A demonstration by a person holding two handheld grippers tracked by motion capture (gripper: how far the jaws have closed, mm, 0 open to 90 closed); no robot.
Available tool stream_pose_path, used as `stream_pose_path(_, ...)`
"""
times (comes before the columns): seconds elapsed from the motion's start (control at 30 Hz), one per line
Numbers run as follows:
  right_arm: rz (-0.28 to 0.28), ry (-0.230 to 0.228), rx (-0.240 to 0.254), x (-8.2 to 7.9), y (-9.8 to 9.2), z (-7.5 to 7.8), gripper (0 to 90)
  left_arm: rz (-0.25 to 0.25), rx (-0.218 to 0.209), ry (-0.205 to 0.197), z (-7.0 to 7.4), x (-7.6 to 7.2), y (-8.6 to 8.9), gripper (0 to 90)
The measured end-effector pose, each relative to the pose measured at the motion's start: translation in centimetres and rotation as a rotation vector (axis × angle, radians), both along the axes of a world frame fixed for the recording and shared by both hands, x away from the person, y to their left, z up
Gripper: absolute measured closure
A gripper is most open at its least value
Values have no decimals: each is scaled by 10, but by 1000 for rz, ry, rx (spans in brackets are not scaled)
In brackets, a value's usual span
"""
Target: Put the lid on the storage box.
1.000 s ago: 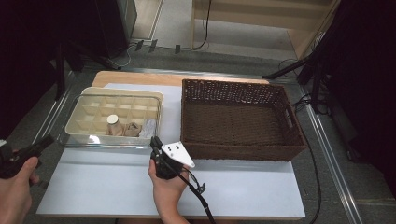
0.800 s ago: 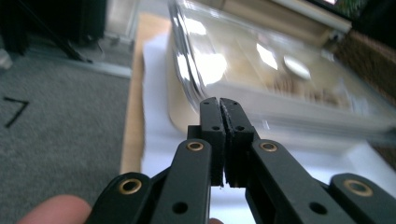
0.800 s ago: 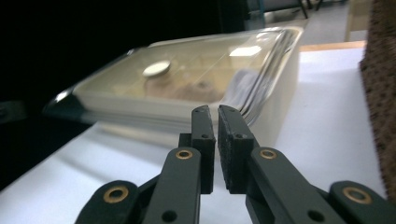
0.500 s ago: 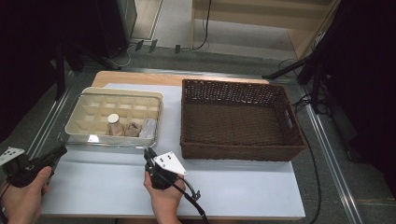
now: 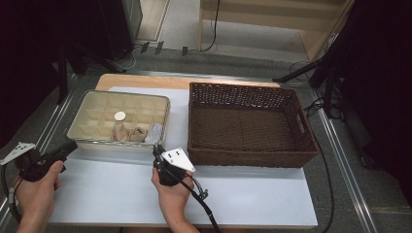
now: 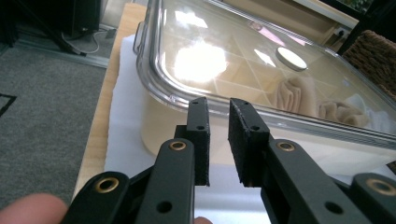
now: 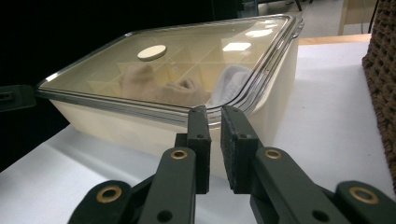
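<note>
A cream compartment box (image 5: 116, 144) with a clear lid (image 6: 280, 42) sits at the table's left. Under the lid lie beige folded cloths (image 5: 127, 132), a white round disc (image 5: 119, 116) and a white cloth (image 7: 229, 77). My left gripper (image 5: 73, 143) points at the box's front left corner. Its jaws have just been opening, with nothing between them, and its tips (image 6: 218, 103) stand just short of the lid's rim. My right gripper (image 5: 156, 149) is at the front right corner. It is open by a narrow gap (image 7: 214, 111), empty, close to the rim.
A dark brown wicker basket (image 5: 245, 158) stands empty right of the box, close to my right hand. A white sheet (image 5: 243, 194) covers the table, with free room along its near edge. Beyond the table's left edge is grey floor (image 6: 42, 93).
My left hand has come in from the far left toward the box's front left corner. My right hand has shifted slightly toward the box's front right corner.
</note>
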State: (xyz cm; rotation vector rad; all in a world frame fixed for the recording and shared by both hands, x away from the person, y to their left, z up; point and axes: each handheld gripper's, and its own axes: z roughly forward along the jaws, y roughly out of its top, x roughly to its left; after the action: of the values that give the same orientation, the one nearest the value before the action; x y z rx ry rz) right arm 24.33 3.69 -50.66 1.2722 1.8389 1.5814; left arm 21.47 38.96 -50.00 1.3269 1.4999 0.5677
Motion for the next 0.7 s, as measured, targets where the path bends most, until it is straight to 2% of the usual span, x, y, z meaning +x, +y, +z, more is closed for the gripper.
stream_pose_path(0.1,-13,-1,-4,1,-2,1,816,14,1,-22,4,-1,4,752)
stream_pose_path(0.17,-43,-6,-13,1,-4,2,814,65,-11,-38,5,-2,13,734)
stream_pose_path(0.27,-75,-21,-30,3,-6,3,837,124,-12,-42,5,2,25,714)
stream_pose_path(0.4,-99,-33,-24,5,-8,4,856,169,-15,-43,6,9,34,696)
stream_pose_path(0.5,-105,-44,6,8,-9,5,837,158,-55,-41,8,16,37,682)
stream_pose_path(0.6,-102,-38,44,11,-8,5,790,111,-60,0,7,27,35,666)
stream_pose_path(0.7,-111,-38,65,14,-6,4,718,79,-63,15,5,32,31,664)
